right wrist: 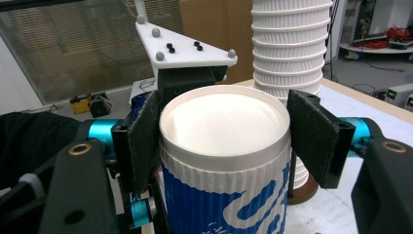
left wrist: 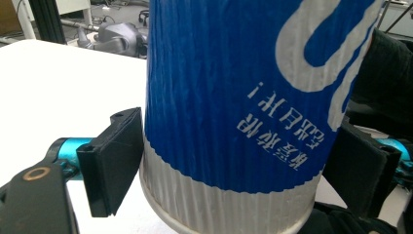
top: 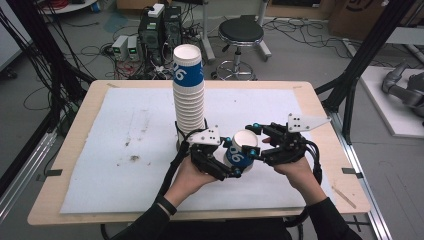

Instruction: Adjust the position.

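Forearms in dark sleeves come up from the bottom edge of the high view, each hand carrying a tool. Beneath them, the desk [top: 320, 107] fills the middle of the frame, a pale wooden top covered by a large white mat [top: 125, 150]. A tall stack of cups [top: 189, 90] stands upright just above the frame's centre, white and ribbed with a blue band near the top. Lower, at centre right, a single blue and white cup [top: 239, 152] is held off the mat between both tools, tilted, just beside the stack's foot. The right tool [top: 256, 146], right of centre, is clamped on the cup near its white end; in the right gripper view [right wrist: 224, 146] its pads press on both sides. The left tool [top: 227, 161], just left of it, has the cup's other end between its jaws; in the left gripper view [left wrist: 234, 170] one pad touches the ribbed wall, though I cannot tell whether the other one does.
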Demonstrator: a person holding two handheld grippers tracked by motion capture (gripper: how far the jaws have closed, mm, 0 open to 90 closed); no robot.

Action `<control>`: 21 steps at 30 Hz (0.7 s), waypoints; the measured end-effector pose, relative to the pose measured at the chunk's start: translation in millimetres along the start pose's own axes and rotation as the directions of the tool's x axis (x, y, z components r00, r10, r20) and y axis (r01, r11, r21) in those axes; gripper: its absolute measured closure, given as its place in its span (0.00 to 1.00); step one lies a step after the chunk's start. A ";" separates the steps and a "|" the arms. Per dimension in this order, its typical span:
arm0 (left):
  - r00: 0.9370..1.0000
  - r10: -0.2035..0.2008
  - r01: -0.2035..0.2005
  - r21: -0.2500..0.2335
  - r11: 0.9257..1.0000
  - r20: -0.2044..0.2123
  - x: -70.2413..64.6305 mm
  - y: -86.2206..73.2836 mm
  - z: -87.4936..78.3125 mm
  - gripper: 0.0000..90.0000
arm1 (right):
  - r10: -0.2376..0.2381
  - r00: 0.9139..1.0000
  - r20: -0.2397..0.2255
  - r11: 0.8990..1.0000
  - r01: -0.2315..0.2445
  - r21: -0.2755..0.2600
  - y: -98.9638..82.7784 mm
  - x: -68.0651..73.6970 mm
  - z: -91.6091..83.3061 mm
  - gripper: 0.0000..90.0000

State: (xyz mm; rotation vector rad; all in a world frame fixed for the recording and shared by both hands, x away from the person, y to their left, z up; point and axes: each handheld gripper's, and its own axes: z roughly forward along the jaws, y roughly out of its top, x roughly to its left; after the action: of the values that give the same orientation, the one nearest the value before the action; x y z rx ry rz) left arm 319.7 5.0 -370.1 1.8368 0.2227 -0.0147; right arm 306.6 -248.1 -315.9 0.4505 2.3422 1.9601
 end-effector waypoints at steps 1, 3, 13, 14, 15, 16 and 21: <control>1.000 0.002 -0.002 0.001 1.000 -0.001 -0.1 0.1 -0.2 0.18 | 0.002 1.000 0.002 1.000 -0.002 0.003 -0.2 0.1 0.6 0.34; 1.000 0.003 -0.003 0.000 1.000 0.000 -0.3 0.3 -0.7 0.18 | 0.002 1.000 0.002 1.000 -0.002 0.002 -0.2 0.2 0.8 0.34; 0.999 0.051 -0.051 0.067 0.996 -0.002 -2.4 6.5 -7.3 0.21 | -0.003 1.000 0.000 0.999 0.003 0.037 7.0 -0.4 -7.1 0.24; 0.999 0.049 -0.049 0.072 0.996 -0.005 -2.8 7.1 -7.7 0.21 | -0.003 1.000 0.000 0.999 0.003 0.037 7.0 -0.4 -7.1 0.24; 0.999 0.053 -0.053 0.097 0.994 -0.006 -2.6 8.3 -8.8 0.21 | -0.007 1.000 0.002 0.999 0.007 0.046 8.1 -0.3 -8.1 0.24; 0.998 0.059 -0.058 0.110 0.992 -0.005 -2.5 8.9 -9.1 0.21 | -0.013 1.000 0.000 0.998 0.013 0.061 9.8 0.4 -9.5 0.24; 0.997 0.076 -0.071 0.185 0.980 -0.019 -4.7 14.2 -11.5 0.21 | -0.034 0.999 0.009 0.992 0.032 0.118 13.2 2.2 -11.0 0.24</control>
State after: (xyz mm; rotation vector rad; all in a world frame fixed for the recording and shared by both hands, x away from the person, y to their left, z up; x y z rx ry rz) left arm 316.1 11.6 -352.9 2.0301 0.1767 0.0414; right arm 304.4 -256.0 -300.6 0.4253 2.4513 1.8076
